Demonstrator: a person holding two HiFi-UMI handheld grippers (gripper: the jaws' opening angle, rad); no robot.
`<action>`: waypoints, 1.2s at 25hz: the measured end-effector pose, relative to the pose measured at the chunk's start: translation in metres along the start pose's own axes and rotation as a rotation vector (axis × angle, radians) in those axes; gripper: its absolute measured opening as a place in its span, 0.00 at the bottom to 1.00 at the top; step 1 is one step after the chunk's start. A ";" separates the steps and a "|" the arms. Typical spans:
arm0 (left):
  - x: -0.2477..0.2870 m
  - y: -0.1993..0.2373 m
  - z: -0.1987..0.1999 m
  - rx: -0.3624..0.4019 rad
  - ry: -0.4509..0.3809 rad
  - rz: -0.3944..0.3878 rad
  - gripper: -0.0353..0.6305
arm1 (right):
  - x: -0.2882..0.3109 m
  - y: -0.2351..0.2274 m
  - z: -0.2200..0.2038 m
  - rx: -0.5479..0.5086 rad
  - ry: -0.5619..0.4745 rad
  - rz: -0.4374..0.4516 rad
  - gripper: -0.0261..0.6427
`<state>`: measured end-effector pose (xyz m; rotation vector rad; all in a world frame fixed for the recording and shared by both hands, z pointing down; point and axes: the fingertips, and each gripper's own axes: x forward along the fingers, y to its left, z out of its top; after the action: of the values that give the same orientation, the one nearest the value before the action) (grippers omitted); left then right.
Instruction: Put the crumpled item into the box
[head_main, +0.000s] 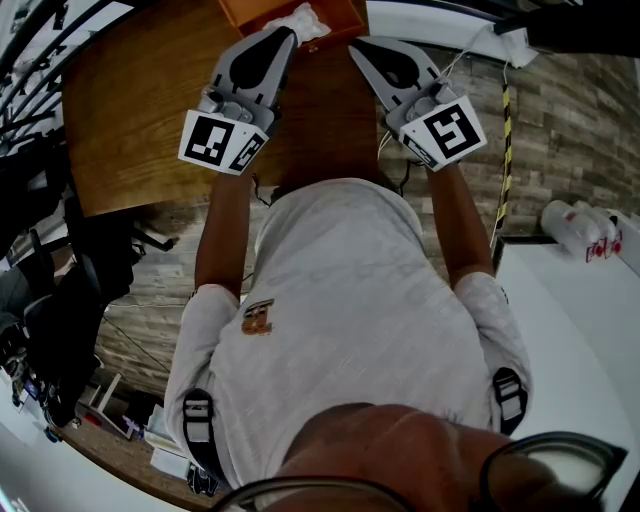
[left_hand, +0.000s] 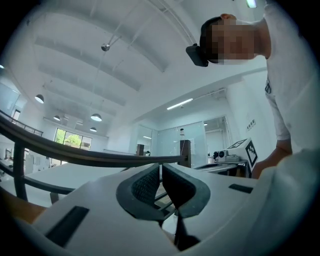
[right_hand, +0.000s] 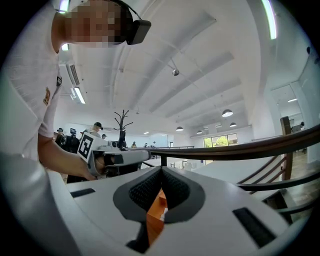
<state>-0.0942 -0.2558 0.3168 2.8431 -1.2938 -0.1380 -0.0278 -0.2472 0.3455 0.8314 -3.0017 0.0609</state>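
Observation:
An orange box (head_main: 340, 14) stands at the far edge of a brown wooden table (head_main: 140, 100). A white crumpled item (head_main: 304, 21) lies at the box's front rim. My left gripper (head_main: 283, 38) points at it, with its tip right beside the item. In the left gripper view the pads (left_hand: 150, 185) meet at the tips and nothing shows between them. My right gripper (head_main: 358, 47) is just right of the item, jaws shut. Below its closed tips the right gripper view shows the orange box (right_hand: 155, 217).
A white counter (head_main: 570, 340) with a clear plastic bottle (head_main: 578, 228) is at the right. Black railings (head_main: 30, 60) run along the left. A cable (head_main: 470, 45) hangs near the right gripper. The floor is wood-patterned.

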 end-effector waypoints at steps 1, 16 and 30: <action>-0.001 -0.004 0.002 0.009 -0.006 -0.008 0.10 | -0.001 0.002 0.002 0.002 -0.008 0.000 0.09; -0.021 -0.037 0.006 0.049 -0.047 -0.074 0.08 | -0.010 0.035 0.016 0.002 -0.079 0.019 0.09; -0.028 -0.055 0.016 0.050 -0.083 -0.103 0.08 | -0.019 0.048 0.032 -0.034 -0.138 -0.008 0.09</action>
<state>-0.0724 -0.1979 0.3002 2.9771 -1.1802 -0.2303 -0.0365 -0.1974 0.3110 0.8789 -3.1174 -0.0506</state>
